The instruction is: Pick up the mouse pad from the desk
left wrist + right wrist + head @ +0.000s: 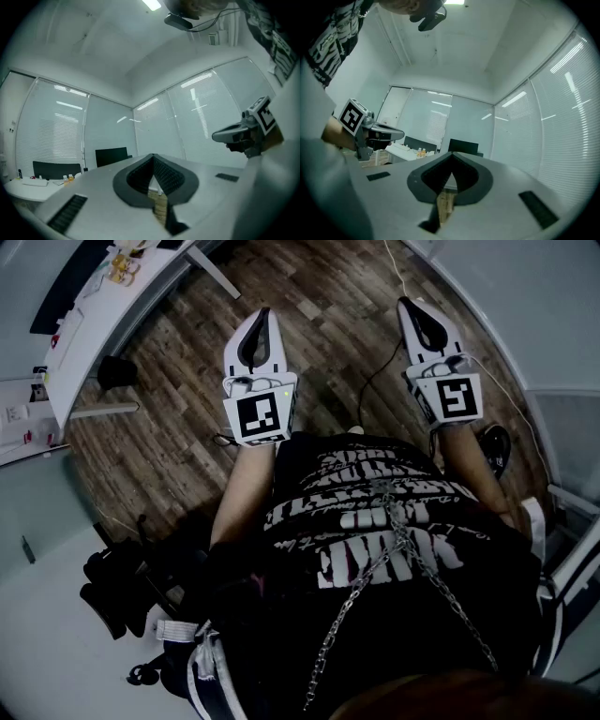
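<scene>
Both grippers are held level over the wooden floor (319, 324), in front of the person's black printed shirt. My left gripper (261, 315) has its jaws shut with nothing between them; its own view shows the tips (153, 157) meeting. My right gripper (411, 306) is likewise shut and empty, its tips (452, 156) touching. Each gripper shows in the other's view: the right gripper (216, 137) and the left gripper (399, 135). The white desk (94, 329) stands far off at the upper left. I cannot make out a mouse pad on it from here.
Small bottles (122, 266) and dark monitors (111, 156) sit on the desk (401, 151). A cable (375, 381) runs across the floor between the grippers. Black bags or a chair base (122, 577) lie at the lower left. Glass walls with blinds enclose the room.
</scene>
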Demonstrator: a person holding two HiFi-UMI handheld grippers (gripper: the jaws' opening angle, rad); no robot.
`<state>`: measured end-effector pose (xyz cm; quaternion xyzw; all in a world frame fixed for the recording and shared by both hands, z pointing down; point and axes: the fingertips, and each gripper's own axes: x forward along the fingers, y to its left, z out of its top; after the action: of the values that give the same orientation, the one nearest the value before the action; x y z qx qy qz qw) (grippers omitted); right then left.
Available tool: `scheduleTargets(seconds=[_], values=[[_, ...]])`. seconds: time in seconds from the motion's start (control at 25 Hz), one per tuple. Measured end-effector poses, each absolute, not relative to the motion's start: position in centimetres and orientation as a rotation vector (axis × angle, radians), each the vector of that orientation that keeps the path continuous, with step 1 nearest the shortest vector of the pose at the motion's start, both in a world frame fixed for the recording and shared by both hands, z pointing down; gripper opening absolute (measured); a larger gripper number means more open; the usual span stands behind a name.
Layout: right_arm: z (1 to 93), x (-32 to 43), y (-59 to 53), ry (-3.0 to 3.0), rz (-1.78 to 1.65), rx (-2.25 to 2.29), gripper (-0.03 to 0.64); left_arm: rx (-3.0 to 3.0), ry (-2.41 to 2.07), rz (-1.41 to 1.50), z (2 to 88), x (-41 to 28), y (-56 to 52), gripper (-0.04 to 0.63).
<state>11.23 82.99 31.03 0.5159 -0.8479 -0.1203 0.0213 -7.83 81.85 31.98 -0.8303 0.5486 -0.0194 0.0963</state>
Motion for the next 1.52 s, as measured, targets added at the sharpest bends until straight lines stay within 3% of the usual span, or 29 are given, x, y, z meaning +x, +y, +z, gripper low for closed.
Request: scheduleTargets(seconds=[0.4,0.72,1.52], values=[[33.4,14.9,80.9,-2.607,-0.171,1.679,0.0,-2.457,1.649,-0.151,32.9,-8.5,80.2,0.002],[36.9,18.1,76.7,-2.494,-0.032,1.774,0.0,-2.541,1.743,-0.193,38.6,-10.6,73.9,0.002],[36.5,12.0,54.6,-2.401,0.024,1.815,0.0,-2.763,1.563,-0.084,38.2,-11.8,50.2,0.002]])
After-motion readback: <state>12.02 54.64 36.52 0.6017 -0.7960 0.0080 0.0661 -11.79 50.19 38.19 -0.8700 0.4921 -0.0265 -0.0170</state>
